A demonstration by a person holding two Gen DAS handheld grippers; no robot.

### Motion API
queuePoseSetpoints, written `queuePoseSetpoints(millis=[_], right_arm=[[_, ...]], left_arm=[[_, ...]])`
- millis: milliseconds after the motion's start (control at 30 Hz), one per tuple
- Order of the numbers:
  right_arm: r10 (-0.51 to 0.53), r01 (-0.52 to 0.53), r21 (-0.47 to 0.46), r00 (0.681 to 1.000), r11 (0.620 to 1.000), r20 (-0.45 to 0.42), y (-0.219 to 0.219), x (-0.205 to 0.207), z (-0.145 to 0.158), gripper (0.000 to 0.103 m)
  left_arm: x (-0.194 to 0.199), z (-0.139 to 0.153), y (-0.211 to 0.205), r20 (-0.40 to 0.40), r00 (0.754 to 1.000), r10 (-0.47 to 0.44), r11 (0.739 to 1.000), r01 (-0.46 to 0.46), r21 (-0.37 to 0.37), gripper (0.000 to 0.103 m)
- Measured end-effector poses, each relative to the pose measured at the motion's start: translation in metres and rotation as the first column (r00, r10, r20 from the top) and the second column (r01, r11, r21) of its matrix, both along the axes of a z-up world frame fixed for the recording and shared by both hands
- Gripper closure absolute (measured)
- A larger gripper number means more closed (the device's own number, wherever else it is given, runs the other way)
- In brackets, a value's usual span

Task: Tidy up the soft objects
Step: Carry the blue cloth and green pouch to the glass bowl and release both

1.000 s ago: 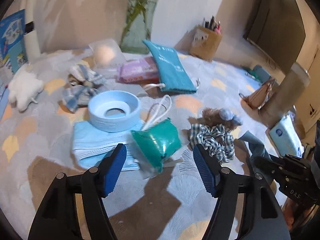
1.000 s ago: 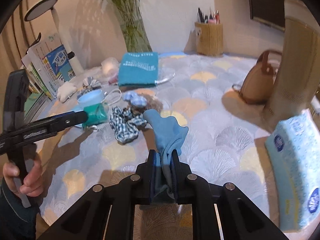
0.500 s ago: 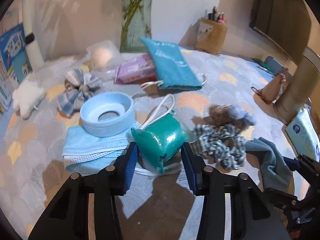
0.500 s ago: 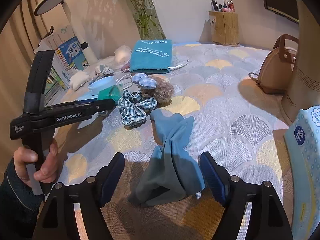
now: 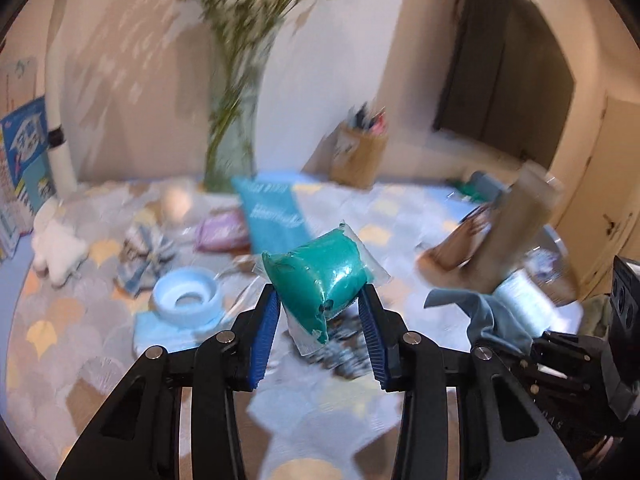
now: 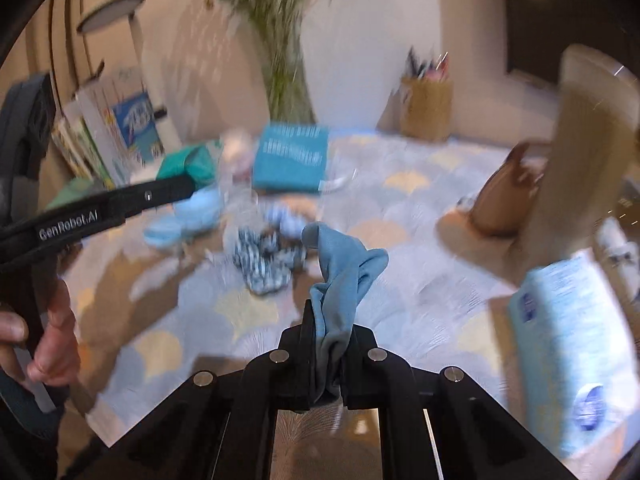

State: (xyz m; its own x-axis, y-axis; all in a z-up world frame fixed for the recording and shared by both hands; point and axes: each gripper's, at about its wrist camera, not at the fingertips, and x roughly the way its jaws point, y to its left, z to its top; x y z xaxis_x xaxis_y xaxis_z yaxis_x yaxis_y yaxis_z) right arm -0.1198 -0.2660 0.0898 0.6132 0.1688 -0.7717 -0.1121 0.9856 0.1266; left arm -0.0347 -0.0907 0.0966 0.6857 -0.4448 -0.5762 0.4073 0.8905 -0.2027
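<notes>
My left gripper (image 5: 318, 312) is shut on a green soft roll in clear wrap (image 5: 318, 276) and holds it lifted above the table; it also shows in the right wrist view (image 6: 186, 166). My right gripper (image 6: 330, 344) is shut on a blue cloth (image 6: 342, 276), held above the table; the cloth also shows in the left wrist view (image 5: 490, 318). A checked scrunchie (image 6: 266, 260) lies on the tablecloth below, with a blue-and-brown fuzzy item (image 6: 286, 216) behind it. Both views are motion-blurred.
A light blue ring (image 5: 188, 300) sits on face masks (image 5: 160, 330). A teal pouch (image 5: 272, 210), purple pack (image 5: 222, 232), white plush (image 5: 56, 246), vase (image 5: 232, 136), pencil holder (image 5: 358, 160), brown bag (image 6: 506, 200), tall cylinder (image 6: 584, 152) and tissue pack (image 6: 568, 344) stand around.
My left gripper closed on the green roll and lifted it off the table. My right gripper, open half a second ago, closed on the blue cloth again and raised it.
</notes>
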Motion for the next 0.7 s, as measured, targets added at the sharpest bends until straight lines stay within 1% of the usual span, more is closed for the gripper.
queuePoseSetpoints(millis=[67,167,267,300,367,433,500,600,700], right_arm=[[-0.032,0.032,0.01,0.999,0.999,0.038,-0.01,-0.006,0.019,0.095],[-0.088,0.087,0.026,0.994,0.996,0.064,-0.028,-0.014,0.042,0.095],[-0.15,0.148,0.037,0.987,0.988,0.064,-0.049,-0.024,0.056,0.095],[-0.178,0.177,0.025,0.982,0.984,0.057,-0.057,-0.027,0.06,0.095],[-0.23,0.231,-0.006,0.972,0.973,0.047,-0.074,-0.034,0.067,0.095],[-0.297,0.297,-0.022,0.954,0.955,0.034,-0.097,-0.04,0.074,0.095],[-0.333,0.334,-0.011,0.942,0.942,0.042,-0.118,-0.043,0.081,0.095],[-0.404,0.406,-0.005,0.912,0.914,0.062,-0.15,-0.048,0.093,0.095],[-0.46,0.461,0.002,0.884,0.887,0.087,-0.178,-0.047,0.103,0.095]], left_arm=[[-0.008,0.014,-0.011,0.035,0.999,-0.034,0.999,0.034,-0.005,0.066],[-0.016,0.03,-0.032,0.073,0.993,-0.093,0.995,0.095,-0.019,0.066],[-0.023,0.042,-0.057,0.099,0.982,-0.158,0.987,0.161,-0.021,0.066],[-0.025,0.045,-0.068,0.105,0.977,-0.185,0.982,0.188,-0.02,0.066],[-0.027,0.05,-0.091,0.109,0.964,-0.241,0.969,0.245,-0.021,0.065],[-0.028,0.053,-0.114,0.103,0.95,-0.295,0.954,0.299,-0.025,0.066],[-0.03,0.053,-0.143,0.089,0.93,-0.356,0.933,0.359,-0.032,0.066],[-0.032,0.051,-0.175,0.073,0.907,-0.415,0.908,0.418,-0.033,0.066],[-0.037,0.051,-0.209,0.058,0.877,-0.477,0.877,0.479,-0.036,0.066]])
